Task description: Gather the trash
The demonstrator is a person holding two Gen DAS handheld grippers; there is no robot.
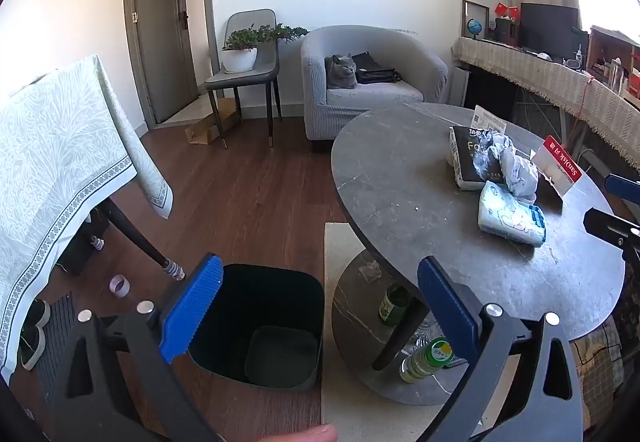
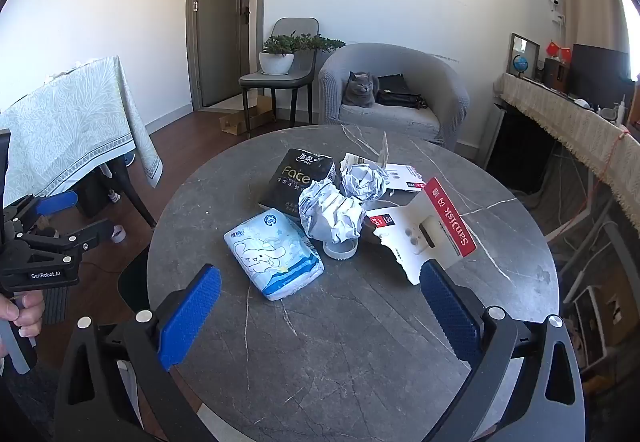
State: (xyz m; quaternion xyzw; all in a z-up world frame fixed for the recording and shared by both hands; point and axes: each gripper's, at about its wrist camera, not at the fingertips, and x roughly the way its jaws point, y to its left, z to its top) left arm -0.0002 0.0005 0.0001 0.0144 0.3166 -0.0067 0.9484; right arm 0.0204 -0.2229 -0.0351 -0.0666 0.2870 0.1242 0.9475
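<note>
Nothing is sitting in the bin (image 1: 272,326) yet: the left view is looking straight down into it on the floor beside the round table (image 2: 360,342), and its dark inside is showing only a bare bottom, so by my reading the collecting is only just getting started. All the trash is lying in a loose heap near the middle of the table, well apart from the bin. Nearest the right gripper (image 2: 320,316) a small blue-and-white tissue pack (image 2: 274,254) is lying flat; just behind it two balls of crumpled paper (image 2: 334,216) are touching each other, the nearer one resting on a white lid (image 2: 340,251); a black tissue pack (image 2: 298,182) is lying behind those, and a torn red-and-white card package (image 2: 436,232) is propped at a tilt on the right, with another piece of card (image 2: 404,178) lying further back. The right gripper is hovering above the near part of the table with its blue fingers spread wide and gripping nothing. The left gripper (image 1: 320,306) is hanging above the bin, likewise spread wide and carrying nothing. Every piece is waiting to be lifted and dropped in, and the tissue pack is looking like the easiest first pick. Some bottles (image 1: 426,360) are standing on the table's lower shelf; whether they count as trash I cannot tell.
</note>
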